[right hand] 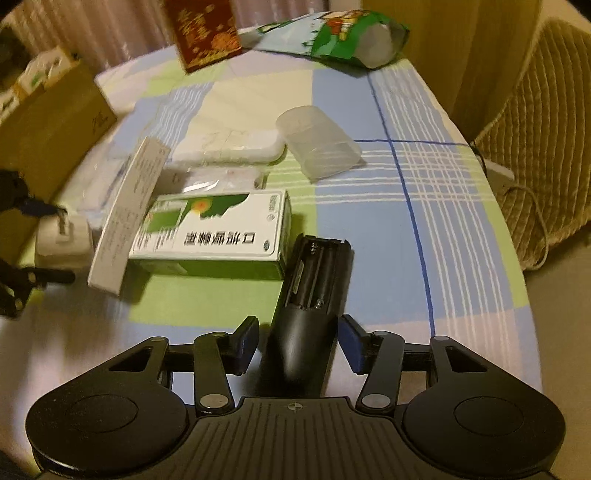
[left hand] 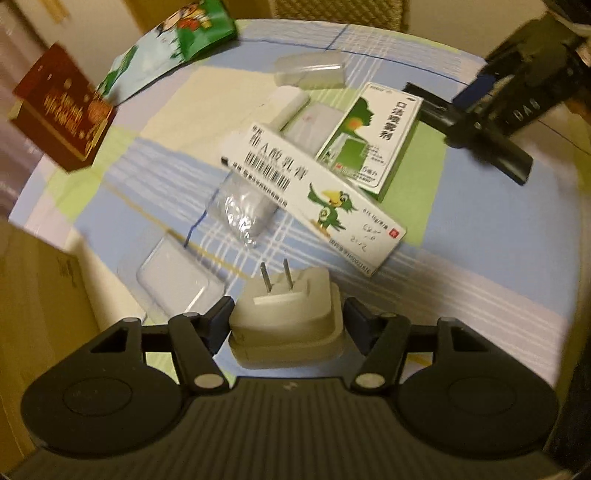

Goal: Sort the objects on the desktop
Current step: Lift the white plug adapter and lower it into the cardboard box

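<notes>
The white plastic wall plug with two metal pins (left hand: 286,317) sits between the two fingers of the left claw (left hand: 288,314). The pads touch its sides, so the claw is gripping it, with the pins pointing away from the claw. In the right wrist view the same plug (right hand: 62,243) shows at the left edge.

The landmark is the green and white cardboard medicine box (right hand: 210,229), which lies flat on the bench (right hand: 369,229) under a checked cloth of blue, green and cream. Just right of this box lies the black plastic remote control with its battery bay open (right hand: 306,310). It lies between the fingers of the right claw (right hand: 299,339). There are small gaps on both sides, so this claw is open and not squeezing it.

Just left of the green box a long white cardboard box with a green bird picture (left hand: 314,199) leans tilted. Behind the green box lie a flat white packet (right hand: 229,151) and a clear plastic case (right hand: 317,144). Far behind it stand a dark red box with gold print (right hand: 205,29) and a green snack bag (right hand: 340,33). Well to the left of the box is a brown cardboard carton (right hand: 51,125)
</notes>
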Motion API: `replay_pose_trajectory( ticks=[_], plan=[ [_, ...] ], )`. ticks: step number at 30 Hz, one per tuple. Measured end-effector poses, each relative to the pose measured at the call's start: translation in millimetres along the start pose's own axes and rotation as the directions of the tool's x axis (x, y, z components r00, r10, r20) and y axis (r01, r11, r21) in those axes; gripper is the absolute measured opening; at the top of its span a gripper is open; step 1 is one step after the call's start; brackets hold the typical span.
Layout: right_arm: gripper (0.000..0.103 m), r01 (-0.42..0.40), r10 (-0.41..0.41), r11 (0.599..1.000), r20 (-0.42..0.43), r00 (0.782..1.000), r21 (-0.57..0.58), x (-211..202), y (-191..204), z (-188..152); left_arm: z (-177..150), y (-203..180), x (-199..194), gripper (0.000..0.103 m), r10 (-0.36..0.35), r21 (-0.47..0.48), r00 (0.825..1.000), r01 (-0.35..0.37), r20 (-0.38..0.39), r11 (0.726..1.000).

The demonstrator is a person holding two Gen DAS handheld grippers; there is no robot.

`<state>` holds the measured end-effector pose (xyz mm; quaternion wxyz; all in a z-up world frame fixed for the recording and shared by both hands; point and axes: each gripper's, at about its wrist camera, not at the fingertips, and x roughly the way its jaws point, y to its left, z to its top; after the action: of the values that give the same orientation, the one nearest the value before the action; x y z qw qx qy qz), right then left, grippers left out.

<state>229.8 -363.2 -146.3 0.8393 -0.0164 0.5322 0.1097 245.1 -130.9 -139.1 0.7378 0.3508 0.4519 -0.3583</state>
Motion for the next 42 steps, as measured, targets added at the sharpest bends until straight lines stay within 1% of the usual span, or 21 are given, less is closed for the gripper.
replay_pose_trajectory(
  ticks=[2, 4, 5, 6, 7, 9, 11, 12, 13, 15, 18, 19, 21, 22, 23, 27, 30, 33, 36, 39, 42],
  plan=[
    [0.052, 0.026, -0.026, 0.999, -0.007, 1.0, -0.031, 0, 5, -2, -1, 0, 5, 0.061, 0.011, -0.006, 1.0, -0.011, -0.017, 1.0],
    [0.052, 0.049, -0.049, 0.997, 0.0, 0.999, -0.055, 0, 10, -7, -3, -2, 13, 0.063, 0.017, 0.01, 0.999, -0.017, -0.038, 1.0],
    [0.048, 0.06, -0.06, 0.996, 0.003, 0.998, -0.067, 0, 12, -9, -5, 0, 14, 0.066, 0.011, -0.006, 0.999, -0.011, -0.034, 1.0],
    [0.043, 0.071, -0.071, 0.994, 0.007, 0.997, -0.078, -1, 14, -11, -6, 2, 15, 0.064, 0.005, -0.023, 1.0, -0.005, -0.031, 1.0],
    [0.042, 0.074, -0.074, 0.994, 0.013, 0.997, -0.077, -2, 14, -13, -7, 5, 15, 0.062, -0.013, -0.05, 0.999, 0.011, -0.031, 0.999],
    [0.039, 0.059, -0.059, 0.998, 0.021, 0.998, -0.023, -4, 9, -14, -10, 8, 14, 0.061, -0.022, -0.089, 0.999, 0.02, -0.026, 0.996],
    [0.038, 0.031, -0.032, 0.999, 0.024, 0.999, 0.038, -8, 1, -16, -12, 6, 11, 0.06, -0.009, -0.09, 1.0, 0.006, -0.027, 0.996],
    [0.038, -0.005, 0.002, 0.996, 0.024, 1.0, 0.093, -11, -5, -16, -14, 5, 9, 0.06, -0.005, -0.1, 1.0, 0.002, -0.026, 0.995],
    [0.038, -0.052, 0.048, 0.986, 0.026, 0.998, 0.159, -14, -14, -18, -15, 4, 6, 0.06, -0.001, -0.111, 1.0, -0.002, -0.024, 0.994],
    [0.038, -0.131, 0.125, 0.951, 0.036, 0.991, 0.279, -18, -30, -22, -17, 3, -6, 0.06, -0.002, -0.14, 1.0, 0.002, 0.003, 0.99],
    [0.038, -0.218, 0.211, 0.881, 0.063, 0.975, 0.42, -25, -49, -27, -18, 5, -27, 0.06, -0.006, -0.192, 0.999, 0.016, 0.052, 0.981],
    [0.038, -0.243, 0.235, 0.855, 0.075, 0.969, 0.459, -27, -55, -29, -19, 6, -34, 0.06, -0.007, -0.209, 0.998, 0.021, 0.068, 0.978],
    [0.038, -0.27, 0.256, 0.824, 0.098, 0.962, 0.499, -32, -61, -30, -20, 5, -45, 0.06, -0.002, -0.228, 0.996, 0.022, 0.088, 0.974],
    [0.038, -0.284, 0.264, 0.814, 0.114, 0.958, 0.506, -35, -63, -30, -20, 4, -50, 0.06, 0.004, -0.232, 0.995, 0.019, 0.098, 0.972],
    [0.038, -0.294, 0.266, 0.815, 0.129, 0.955, 0.499, -39, -62, -29, -20, 4, -55, 0.06, 0.009, -0.237, 0.994, 0.016, 0.107, 0.971],
    [0.038, -0.311, 0.264, 0.864, 0.169, 0.95, 0.395, -44, -42, -15, -22, 5, -66, 0.06, 0.027, -0.242, 0.991, 0.005, 0.13, 0.97],
    [0.038, -0.288, 0.252, 0.921, 0.162, 0.954, 0.262, -35, -13, 0, -24, 6, -70, 0.06, 0.043, -0.251, 0.991, -0.01, 0.128, 0.968],
    [0.038, -0.232, 0.216, 0.965, 0.133, 0.967, 0.125, -22, 17, 13, -27, 8, -68, 0.06, 0.047, -0.254, 0.992, -0.015, 0.121, 0.967],
    [0.038, -0.178, 0.173, 0.983, 0.084, 0.981, 0.05, -9, 36, 17, -30, 7, -67, 0.06, 0.051, -0.256, 0.992, -0.019, 0.118, 0.967],
    [0.038, -0.154, 0.154, 0.988, 0.045, 0.987, 0.016, -3, 43, 15, -33, 8, -65, 0.06, 0.053, -0.267, 0.991, -0.019, 0.119, 0.964],
    [0.039, -0.136, 0.136, 0.991, 0.027, 0.99, -0.01, 6, 48, 15, -35, 9, -61, 0.06, 0.053, -0.273, 0.992, -0.021, 0.11, 0.962]
  ],
)
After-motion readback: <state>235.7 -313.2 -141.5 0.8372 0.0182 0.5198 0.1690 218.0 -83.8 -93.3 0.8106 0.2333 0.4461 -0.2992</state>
